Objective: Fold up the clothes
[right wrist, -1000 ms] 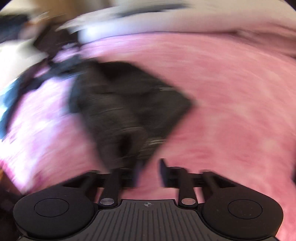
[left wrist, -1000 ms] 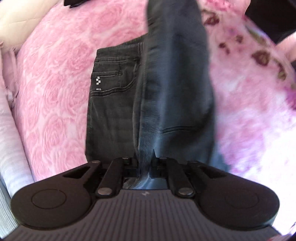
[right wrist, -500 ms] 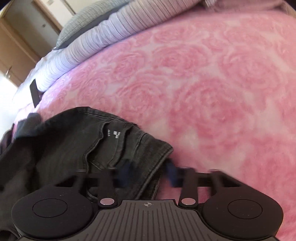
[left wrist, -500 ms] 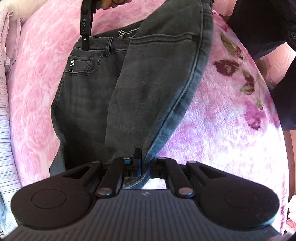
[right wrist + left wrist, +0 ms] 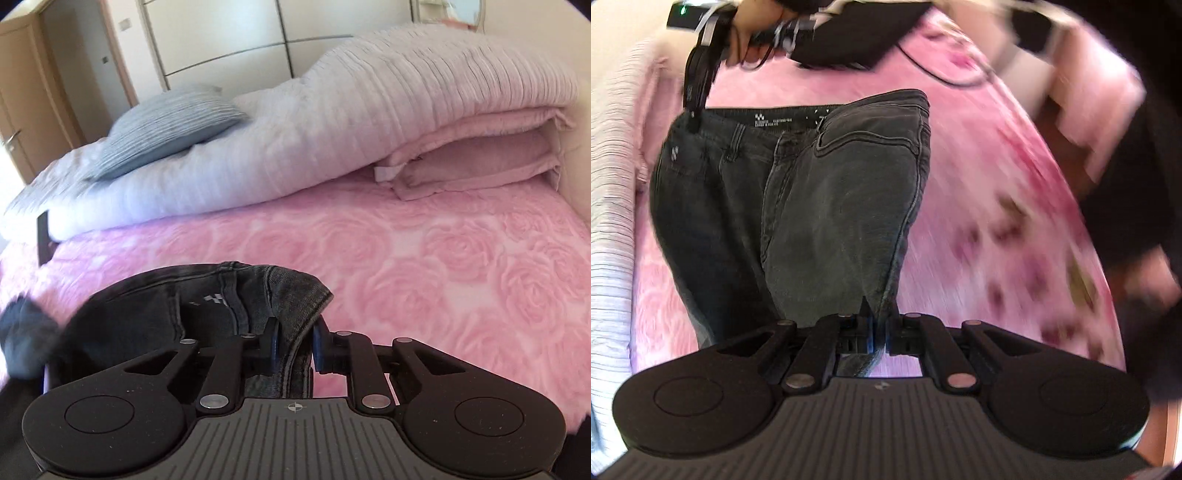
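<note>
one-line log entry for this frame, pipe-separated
stage: folding jeans | left gripper: shut on leg end | right gripper: shut on waistband | surface: pink blanket | jeans lifted, doubled over

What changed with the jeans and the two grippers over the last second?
The right gripper, open and clear of the cloth a second ago, has closed on the waistband of the jeans and lifted it off the pink blanket. The left gripper stays clamped on the folded-over leg end.
</note>
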`<state>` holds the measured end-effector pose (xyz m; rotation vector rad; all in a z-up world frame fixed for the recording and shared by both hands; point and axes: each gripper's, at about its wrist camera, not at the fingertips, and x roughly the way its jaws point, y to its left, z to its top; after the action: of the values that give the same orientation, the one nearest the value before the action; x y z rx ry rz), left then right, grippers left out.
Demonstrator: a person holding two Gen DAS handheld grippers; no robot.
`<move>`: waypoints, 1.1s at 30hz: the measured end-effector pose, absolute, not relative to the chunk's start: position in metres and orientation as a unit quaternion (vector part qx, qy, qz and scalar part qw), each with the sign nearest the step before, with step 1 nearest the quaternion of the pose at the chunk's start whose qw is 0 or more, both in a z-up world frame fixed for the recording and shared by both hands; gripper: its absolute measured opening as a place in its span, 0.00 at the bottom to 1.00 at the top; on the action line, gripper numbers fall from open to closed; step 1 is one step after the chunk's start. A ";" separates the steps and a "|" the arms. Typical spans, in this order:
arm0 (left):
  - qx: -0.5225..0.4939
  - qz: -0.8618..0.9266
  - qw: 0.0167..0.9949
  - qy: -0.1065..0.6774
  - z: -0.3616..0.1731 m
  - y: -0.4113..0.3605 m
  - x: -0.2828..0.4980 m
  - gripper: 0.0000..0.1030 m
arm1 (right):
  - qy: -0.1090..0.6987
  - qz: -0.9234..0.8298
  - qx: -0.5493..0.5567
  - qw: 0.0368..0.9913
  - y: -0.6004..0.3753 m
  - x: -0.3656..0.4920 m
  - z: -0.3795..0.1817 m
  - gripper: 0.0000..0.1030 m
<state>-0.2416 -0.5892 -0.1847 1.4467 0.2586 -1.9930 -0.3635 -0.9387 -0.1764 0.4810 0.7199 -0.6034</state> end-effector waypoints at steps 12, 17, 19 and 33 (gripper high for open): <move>0.578 -0.737 0.332 0.111 -0.239 -0.614 -0.278 0.02 | 0.407 -0.313 0.321 0.796 -0.816 -0.487 -0.213 0.61; 0.582 -0.741 0.318 0.111 -0.241 -0.616 -0.280 0.02 | 0.318 -0.325 0.547 0.702 -0.735 -0.555 -0.257 0.73; 0.586 -0.743 0.305 0.106 -0.241 -0.616 -0.281 0.02 | 0.255 -0.317 0.608 0.682 -0.719 -0.562 -0.276 0.75; 0.579 -0.764 0.257 0.123 -0.233 -0.608 -0.370 0.03 | 0.261 -0.349 0.597 0.674 -0.732 -0.621 -0.256 0.08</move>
<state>-0.3700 -0.6081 -0.2333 1.5717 0.3340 -2.0718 -0.6208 -0.7315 -0.2563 1.3428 0.5867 -0.7854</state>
